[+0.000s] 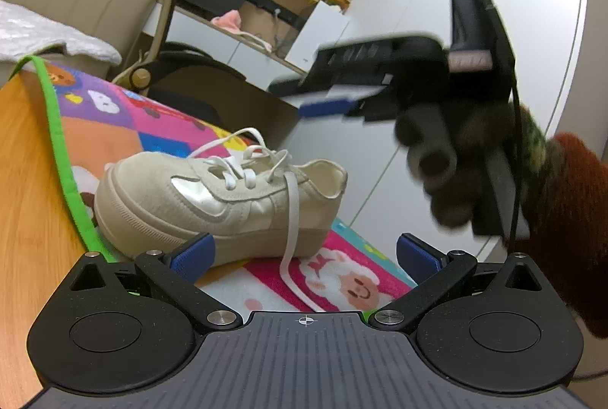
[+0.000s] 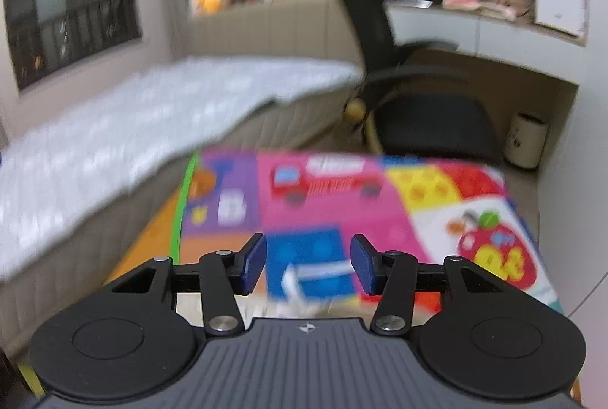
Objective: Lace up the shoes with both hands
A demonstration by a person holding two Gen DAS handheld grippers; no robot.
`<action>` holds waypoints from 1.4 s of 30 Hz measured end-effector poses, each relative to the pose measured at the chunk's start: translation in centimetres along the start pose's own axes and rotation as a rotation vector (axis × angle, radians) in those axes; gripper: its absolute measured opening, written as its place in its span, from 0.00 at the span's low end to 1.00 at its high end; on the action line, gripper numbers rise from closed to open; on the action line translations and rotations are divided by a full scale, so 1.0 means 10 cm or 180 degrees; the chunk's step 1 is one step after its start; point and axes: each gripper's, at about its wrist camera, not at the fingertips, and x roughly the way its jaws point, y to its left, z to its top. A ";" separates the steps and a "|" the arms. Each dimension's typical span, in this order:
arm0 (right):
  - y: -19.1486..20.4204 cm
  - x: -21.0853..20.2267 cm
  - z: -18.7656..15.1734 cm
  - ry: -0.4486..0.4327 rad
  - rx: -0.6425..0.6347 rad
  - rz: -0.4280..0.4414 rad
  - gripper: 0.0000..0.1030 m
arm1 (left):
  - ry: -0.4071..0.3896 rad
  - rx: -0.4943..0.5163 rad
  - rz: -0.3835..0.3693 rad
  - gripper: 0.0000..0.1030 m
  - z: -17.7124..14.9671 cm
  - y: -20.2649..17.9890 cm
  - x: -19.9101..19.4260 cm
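One cream shoe (image 1: 216, 204) lay on its sole on the colourful mat (image 1: 342, 280), a loose lace (image 1: 290, 219) trailing near. Left gripper (image 1: 304, 253) stood wide just beside it, empty; right gripper (image 2: 308, 264) hung above, half-spread, gripping nothing, likely poised to reach.

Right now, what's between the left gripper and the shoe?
In the left wrist view, nothing solid: the left gripper stands open just short of the shoe. Only a loose lace hangs down the shoe's side onto the mat between the fingers.
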 end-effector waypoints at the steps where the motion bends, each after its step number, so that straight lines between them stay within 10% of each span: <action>1: 0.03 0.06 -0.05 0.0069 0.0004 0.0013 0.47 | 0.0004 -0.0007 0.0002 1.00 0.00 0.00 0.00; 6: 0.16 0.33 -0.14 0.0180 -0.0130 -0.0045 0.47 | 0.0033 -0.0056 0.0019 1.00 0.01 0.03 0.02; 8: 0.21 0.44 -0.15 0.0233 -0.0286 -0.0115 0.30 | 0.0037 -0.0063 0.0019 1.00 0.01 0.02 0.02; 9: 0.22 0.49 -0.15 0.0246 -0.0322 -0.0160 0.03 | 0.0037 -0.0064 0.0018 1.00 0.01 0.02 0.02; 17: 0.02 0.34 0.00 0.0088 -0.0029 -0.0110 0.05 | 0.0034 -0.0049 0.0001 1.00 0.00 0.02 0.00; 20: -0.08 0.21 0.04 0.0022 0.0202 -0.0052 0.29 | 0.0033 -0.0050 0.0005 1.00 0.00 0.01 0.00; 22: -0.20 0.08 0.03 0.0054 0.0534 0.0112 0.73 | 0.0040 -0.0070 0.0014 1.00 0.00 0.02 0.01; 23: -0.27 0.04 0.01 0.0127 0.0721 0.0269 0.77 | 0.0043 -0.0081 0.0018 1.00 0.00 0.03 0.01; 32: -0.36 0.23 -0.12 0.0698 0.1024 0.0894 1.00 | 0.0088 -0.0116 0.0023 1.00 0.01 0.04 0.04; 42: -0.07 0.39 0.06 0.1205 0.0659 0.1067 1.00 | 0.0139 -0.0220 0.0041 1.00 0.00 0.07 0.07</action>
